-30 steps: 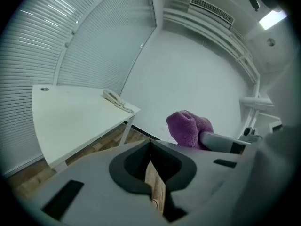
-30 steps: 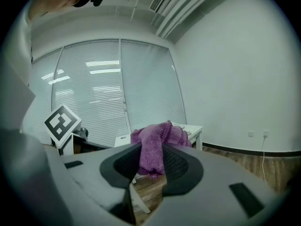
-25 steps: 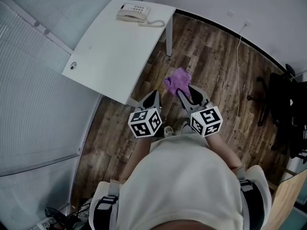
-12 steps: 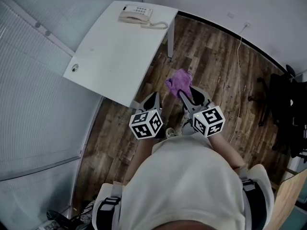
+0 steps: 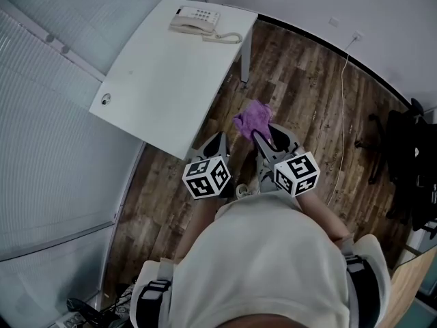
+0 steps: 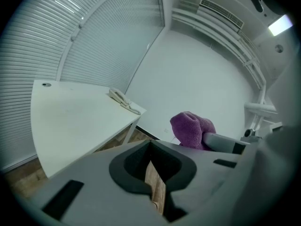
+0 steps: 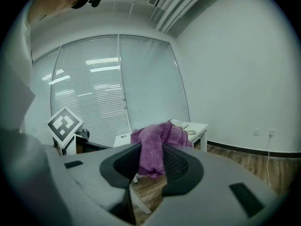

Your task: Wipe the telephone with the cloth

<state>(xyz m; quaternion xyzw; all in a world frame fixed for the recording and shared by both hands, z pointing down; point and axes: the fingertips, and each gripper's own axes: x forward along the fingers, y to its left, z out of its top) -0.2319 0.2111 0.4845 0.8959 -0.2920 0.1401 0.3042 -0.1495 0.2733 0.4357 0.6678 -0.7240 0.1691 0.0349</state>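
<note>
- Both grippers have crept slightly toward the table [image 5: 157, 80], and the cloth [image 5: 251, 117] rides along.
- Left gripper [image 5: 219, 138]: jaws together, empty. Right gripper [image 7: 151, 158]: clamped on the cloth.
- Cloth looks soft, light and floppy; a bunched grip should suit it.
- Telephone [image 5: 194, 20] sits at the table's far corner, well apart; keys too small to read.

Head view is aimed steeply down from overhead; gripper views are aimed level, low, along jaws. White angular desk [image 5: 164, 67] and purple terry cloth [image 5: 251, 118] are shared.
</note>
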